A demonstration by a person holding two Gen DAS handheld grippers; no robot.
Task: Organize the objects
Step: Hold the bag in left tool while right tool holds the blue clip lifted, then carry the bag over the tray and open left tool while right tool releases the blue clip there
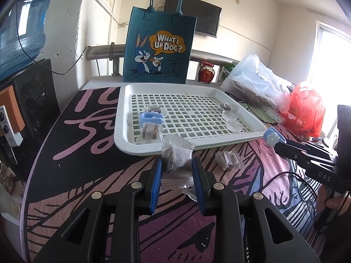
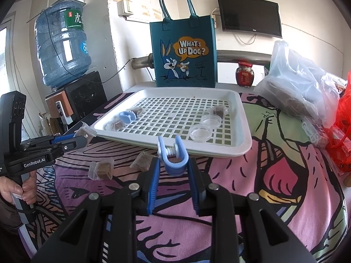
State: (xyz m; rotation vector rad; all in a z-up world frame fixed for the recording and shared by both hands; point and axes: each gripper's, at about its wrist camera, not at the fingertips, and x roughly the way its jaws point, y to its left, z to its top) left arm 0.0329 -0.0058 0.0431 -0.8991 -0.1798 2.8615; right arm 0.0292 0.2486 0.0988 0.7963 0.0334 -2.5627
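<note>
My left gripper (image 1: 177, 164) is shut on a clear bag of brown cubes (image 1: 176, 156), held just above the cloth in front of the white slotted tray (image 1: 131, 140). My right gripper (image 2: 173, 164) is shut on a blue clip (image 2: 173, 156), held near the tray's (image 2: 241, 146) front edge. In the tray lie a second blue clip (image 1: 151, 117) on a bag of cubes (image 1: 149, 132), another bag (image 1: 227, 107) and two clear round lids (image 1: 234, 125). A loose bag (image 1: 227, 160) lies on the cloth, and two loose bags (image 2: 102, 168) show in the right wrist view.
A blue Bugs Bunny tote bag (image 1: 158, 46) stands behind the tray. A red jar (image 1: 205, 71), clear plastic bags (image 1: 254, 81) and a red plastic bag (image 1: 307, 111) lie at the right. A water dispenser (image 2: 63, 50) stands left of the table.
</note>
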